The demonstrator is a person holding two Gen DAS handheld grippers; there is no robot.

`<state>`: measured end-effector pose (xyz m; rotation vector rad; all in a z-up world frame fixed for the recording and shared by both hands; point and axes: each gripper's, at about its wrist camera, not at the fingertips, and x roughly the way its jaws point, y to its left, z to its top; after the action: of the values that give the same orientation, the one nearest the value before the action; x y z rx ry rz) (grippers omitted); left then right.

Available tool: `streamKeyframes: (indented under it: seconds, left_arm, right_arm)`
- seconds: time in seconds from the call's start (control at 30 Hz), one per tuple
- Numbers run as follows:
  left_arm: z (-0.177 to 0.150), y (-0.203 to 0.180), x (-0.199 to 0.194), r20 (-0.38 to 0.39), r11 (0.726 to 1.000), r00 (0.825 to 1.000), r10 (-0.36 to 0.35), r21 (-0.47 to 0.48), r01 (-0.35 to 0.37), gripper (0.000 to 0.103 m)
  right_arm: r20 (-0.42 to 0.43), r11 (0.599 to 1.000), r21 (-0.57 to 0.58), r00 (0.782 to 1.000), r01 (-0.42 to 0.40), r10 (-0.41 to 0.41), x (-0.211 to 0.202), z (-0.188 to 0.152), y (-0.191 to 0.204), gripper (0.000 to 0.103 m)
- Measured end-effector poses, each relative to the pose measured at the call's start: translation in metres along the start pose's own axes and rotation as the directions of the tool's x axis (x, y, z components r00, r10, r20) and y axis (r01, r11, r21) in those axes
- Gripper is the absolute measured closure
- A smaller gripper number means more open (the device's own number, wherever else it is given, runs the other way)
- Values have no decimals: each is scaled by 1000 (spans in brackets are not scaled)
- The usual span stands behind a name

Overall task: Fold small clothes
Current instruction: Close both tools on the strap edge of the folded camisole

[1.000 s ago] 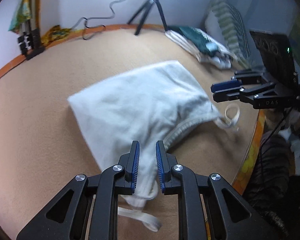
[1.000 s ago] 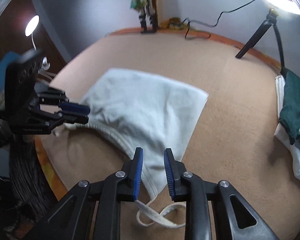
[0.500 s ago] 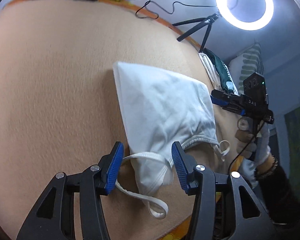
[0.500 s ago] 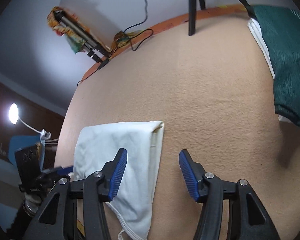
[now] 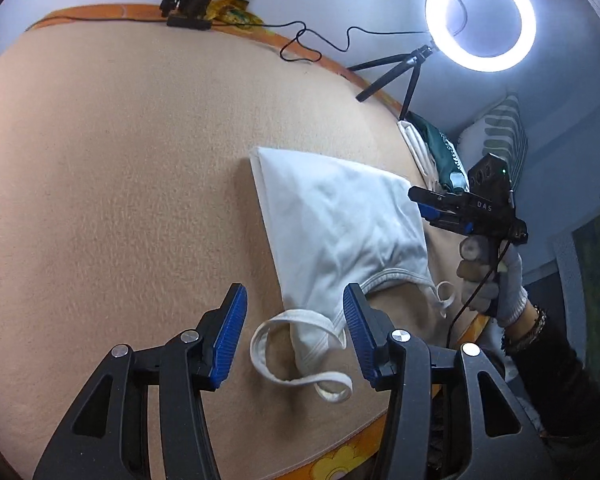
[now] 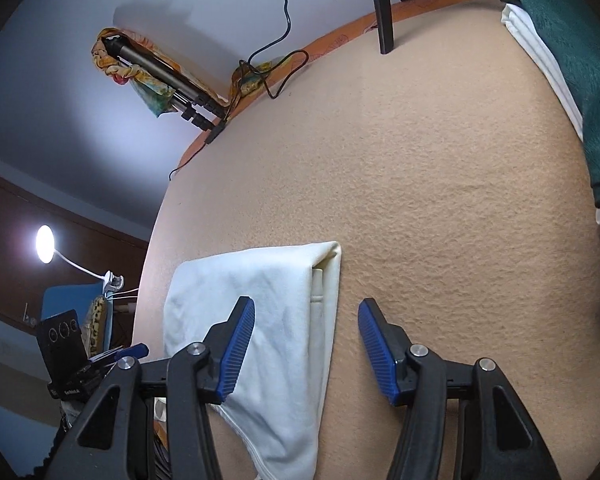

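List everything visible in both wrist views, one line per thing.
White cotton tank top: one, white, folded in half on the tan blanket, straps trailing at the near edge.
Tan blanket: one, tan, covering the work surface.
Stack of folded clothes: one, dark green over white, far right edge.
Ring light on black tripod: one, lit white, far right.
Black cable: one, far edge.
Striped pillow: one, green-white, beyond the stack.
Desk lamp: one, lit, left background.
Left gripper: open, over the straps.
Right gripper: open, over the top's folded edge.
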<state>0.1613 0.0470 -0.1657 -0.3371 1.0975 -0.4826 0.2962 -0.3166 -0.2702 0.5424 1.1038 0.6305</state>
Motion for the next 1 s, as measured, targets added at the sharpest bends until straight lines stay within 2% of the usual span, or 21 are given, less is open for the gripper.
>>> streamKeyframes:
  seconds: [0.17,0.23,0.33,0.47,0.6,0.67,0.73,0.83,0.9,1.0]
  left_arm:
    - [-4,8,31,-71,997,996,-54,-56,50,55]
    - [-6,9,32,-49,996,995,-83,-49,80,57]
    - [-5,8,34,-44,992,992,-115,-58,112,57]
    - [-3,6,40,-35,991,992,-122,-53,120,72]
    - [-3,6,44,-17,990,992,-123,-67,122,81]
    - [-3,6,45,-10,992,994,-106,-67,105,89]
    - [-3,2,45,-1,995,997,-79,-55,79,92]
    - [-5,-9,46,13,1000,1000,-26,-13,26,93]
    - [-6,-18,44,31,1000,999,11,27,-12,94]
    - [-8,-31,41,64,993,996,63,94,-69,95]
  right_arm:
    - [11,1000,0,1000,-25,25,0,-2,-1,48]
    - [-1,999,-5,999,-42,42,2,-4,-2,60]
    - [6,998,-9,998,-63,63,3,-6,-3,61]
    - [11,994,22,994,-110,110,7,-7,-6,65]
    - [18,991,22,991,-130,130,12,-10,-1,66]
    - [13,993,24,993,-115,115,14,-10,3,67]
    - [5,996,13,996,-90,90,16,-11,8,75]
    - [5,999,-17,999,-34,34,16,-14,17,89]
    - [15,1000,-27,1000,-16,16,13,-15,22,94]
    - [39,998,-63,999,19,-16,5,-17,35,95]
